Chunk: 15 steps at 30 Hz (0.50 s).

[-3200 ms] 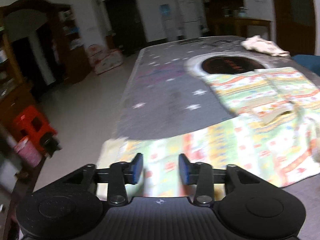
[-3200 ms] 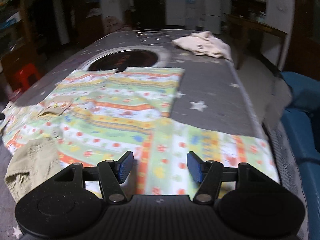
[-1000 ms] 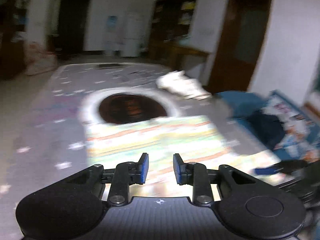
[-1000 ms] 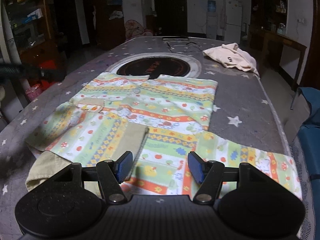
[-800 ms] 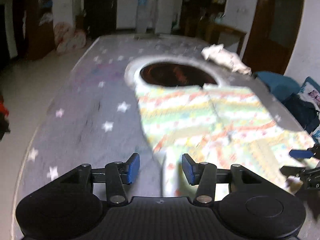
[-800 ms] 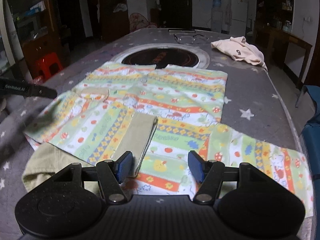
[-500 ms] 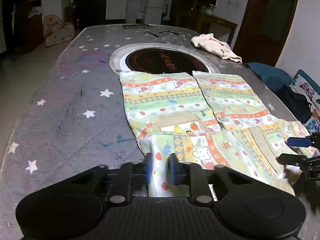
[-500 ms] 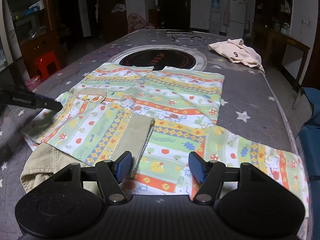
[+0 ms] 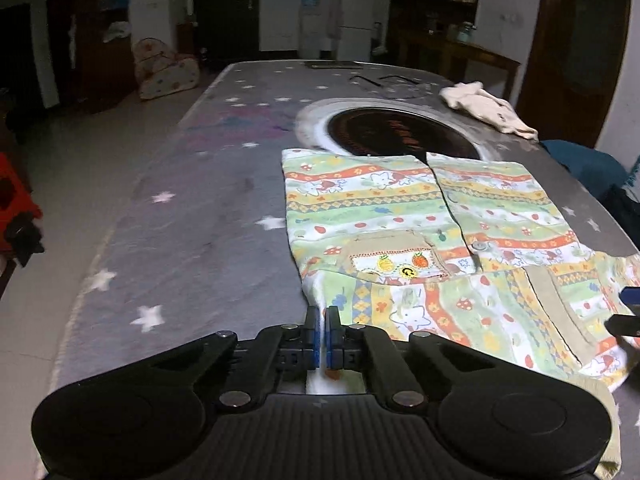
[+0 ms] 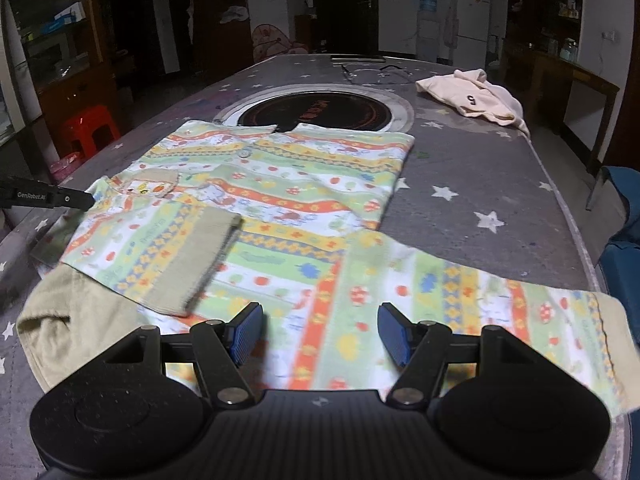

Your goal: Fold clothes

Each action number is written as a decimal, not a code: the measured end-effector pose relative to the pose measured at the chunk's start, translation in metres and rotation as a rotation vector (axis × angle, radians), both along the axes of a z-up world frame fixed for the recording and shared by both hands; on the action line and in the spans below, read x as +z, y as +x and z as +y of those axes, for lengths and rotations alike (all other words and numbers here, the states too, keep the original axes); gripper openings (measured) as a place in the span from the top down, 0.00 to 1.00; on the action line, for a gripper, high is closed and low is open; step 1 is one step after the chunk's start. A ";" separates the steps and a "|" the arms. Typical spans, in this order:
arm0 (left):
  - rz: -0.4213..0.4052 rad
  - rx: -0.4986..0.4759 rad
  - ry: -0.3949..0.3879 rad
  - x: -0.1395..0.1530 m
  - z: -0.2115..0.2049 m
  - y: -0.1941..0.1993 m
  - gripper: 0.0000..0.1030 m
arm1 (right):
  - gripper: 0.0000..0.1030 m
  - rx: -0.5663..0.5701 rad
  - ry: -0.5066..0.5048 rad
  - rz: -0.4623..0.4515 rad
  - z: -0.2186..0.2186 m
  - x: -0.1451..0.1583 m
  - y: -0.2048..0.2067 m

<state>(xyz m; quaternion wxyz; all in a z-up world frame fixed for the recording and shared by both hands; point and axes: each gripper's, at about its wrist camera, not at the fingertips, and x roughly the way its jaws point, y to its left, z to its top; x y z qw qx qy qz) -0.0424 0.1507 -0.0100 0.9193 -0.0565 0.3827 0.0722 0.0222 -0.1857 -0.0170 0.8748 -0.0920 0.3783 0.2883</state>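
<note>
We have the shirt (image 10: 304, 184) spread flat on the counter (image 9: 192, 208), one sleeve already folded in. Our left claw (image 9: 321, 334) has just closed, pinching the shirt's near left edge. The right claw (image 10: 320, 334) hangs open over the other sleeve, which it should grip next.

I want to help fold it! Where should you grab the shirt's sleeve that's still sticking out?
Probably the beige cuff at the sleeve's free end, coming in from the right-hand edge of the table. The sleeve lies flat and straight out from the shirt, so lifting its thicker end lets the whole length swing over. The open right gripper is nearest.
</note>
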 end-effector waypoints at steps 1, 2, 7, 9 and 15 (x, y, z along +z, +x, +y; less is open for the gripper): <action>0.000 0.019 0.000 0.001 0.006 -0.003 0.97 | 0.34 0.007 0.003 0.001 0.001 0.000 0.000; 0.000 0.037 0.001 0.001 0.012 -0.006 0.97 | 0.34 0.014 0.005 0.003 0.003 0.000 -0.001; 0.017 0.081 0.016 0.000 0.032 -0.015 0.97 | 0.34 0.040 0.018 0.004 0.013 0.001 -0.003; 0.014 0.070 -0.001 0.002 0.035 -0.016 0.93 | 0.34 0.046 0.022 0.003 0.015 0.002 -0.004; -0.039 0.040 0.023 0.020 0.026 -0.020 0.85 | 0.34 -0.004 0.033 0.007 -0.001 0.006 -0.001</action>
